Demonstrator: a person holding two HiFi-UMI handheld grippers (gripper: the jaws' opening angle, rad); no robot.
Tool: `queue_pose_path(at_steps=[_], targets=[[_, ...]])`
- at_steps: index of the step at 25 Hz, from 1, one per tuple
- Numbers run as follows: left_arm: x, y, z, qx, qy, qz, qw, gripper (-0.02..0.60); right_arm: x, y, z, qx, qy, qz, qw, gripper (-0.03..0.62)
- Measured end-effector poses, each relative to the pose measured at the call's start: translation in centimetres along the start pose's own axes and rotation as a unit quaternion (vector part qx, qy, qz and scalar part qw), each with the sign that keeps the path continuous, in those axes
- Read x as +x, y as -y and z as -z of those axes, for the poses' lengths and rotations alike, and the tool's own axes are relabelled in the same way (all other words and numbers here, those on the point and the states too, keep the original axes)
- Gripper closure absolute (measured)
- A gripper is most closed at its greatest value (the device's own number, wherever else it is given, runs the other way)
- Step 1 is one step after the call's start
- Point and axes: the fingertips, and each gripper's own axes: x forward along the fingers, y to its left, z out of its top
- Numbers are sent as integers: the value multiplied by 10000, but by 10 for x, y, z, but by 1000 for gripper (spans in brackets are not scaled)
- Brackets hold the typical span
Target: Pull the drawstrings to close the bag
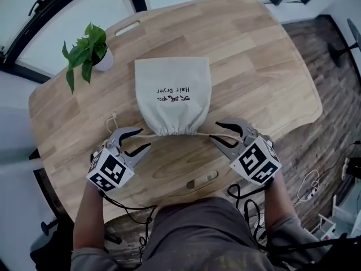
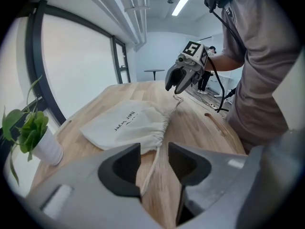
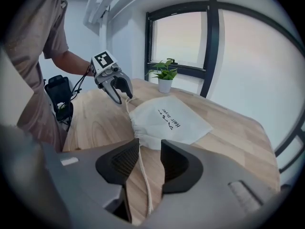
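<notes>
A cream drawstring bag (image 1: 172,92) printed "Hair Dryer" lies flat on the wooden table (image 1: 254,66), its gathered mouth (image 1: 177,130) towards me. One cord (image 1: 151,135) runs left from the mouth and the other cord (image 1: 221,135) runs right. My left gripper (image 1: 144,138) is just left of the mouth and stands open; its cord (image 2: 153,166) runs loose through the gap. My right gripper (image 1: 215,132) is just right of the mouth, also open, with the other cord (image 3: 142,173) lying slack between its jaws. The bag (image 2: 126,125) (image 3: 167,120) shows in both gripper views.
A potted plant (image 1: 90,49) stands at the table's far left. Cut-out slots are at the far edge (image 1: 127,28) and near edge (image 1: 202,179). Cables (image 1: 248,208) hang by my right arm. The table's front edge is close under both grippers.
</notes>
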Motion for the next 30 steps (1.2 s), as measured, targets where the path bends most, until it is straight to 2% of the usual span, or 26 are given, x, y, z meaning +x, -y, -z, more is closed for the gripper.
queue_pose_path(at_steps=[9, 16, 21, 27, 30], targets=[[30, -4, 15, -185, 6, 126, 9997, 400, 41, -14, 20, -144, -373, -342, 9986, 430], [52, -7, 27, 36, -152, 357, 9992, 411, 73, -25, 35, -246, -607, -575, 9962, 448], [55, -5, 30, 193, -262, 495, 9982, 428, 79, -26, 36, -163, -494, -639, 9966, 457], [56, 5, 34, 217, -335, 636, 9972, 483, 80, -28, 36, -269, -474, -680, 9962, 459], [57, 8, 35, 238, -303, 681, 9969, 520, 80, -31, 36, -351, -462, -710, 9958, 485]])
